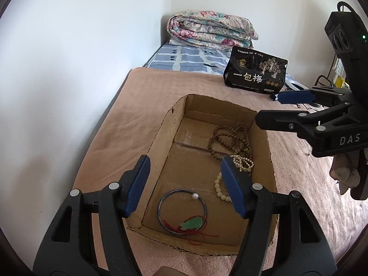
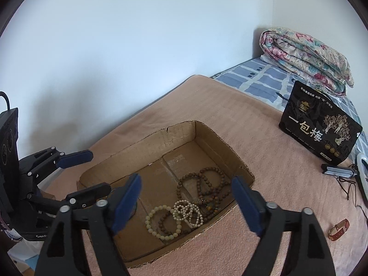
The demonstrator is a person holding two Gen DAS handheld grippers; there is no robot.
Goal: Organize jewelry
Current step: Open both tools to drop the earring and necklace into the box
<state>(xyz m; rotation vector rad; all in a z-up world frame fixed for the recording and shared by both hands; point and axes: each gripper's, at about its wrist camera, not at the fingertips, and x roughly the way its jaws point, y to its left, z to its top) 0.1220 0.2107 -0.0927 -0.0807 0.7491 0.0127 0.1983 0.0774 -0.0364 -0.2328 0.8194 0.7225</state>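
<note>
Plenty of open room in the left half of the cardboard box (image 1: pixel 168 135), bare floor there and nothing above the low walls. Right side crowded by the bead bracelets (image 2: pixel 202 188), and the black snack bag (image 2: pixel 319 128) blocks the bed's far end.

Soft, even daylight fills both wrist views, bright on the white wall (image 2: pixel 138 46) with only a faint grey shadow low on it. Fisheye distortion bends the wall and bed edges, and dark vignetting rings every corner. Focus is sharp throughout, without glare or motion blur.
</note>
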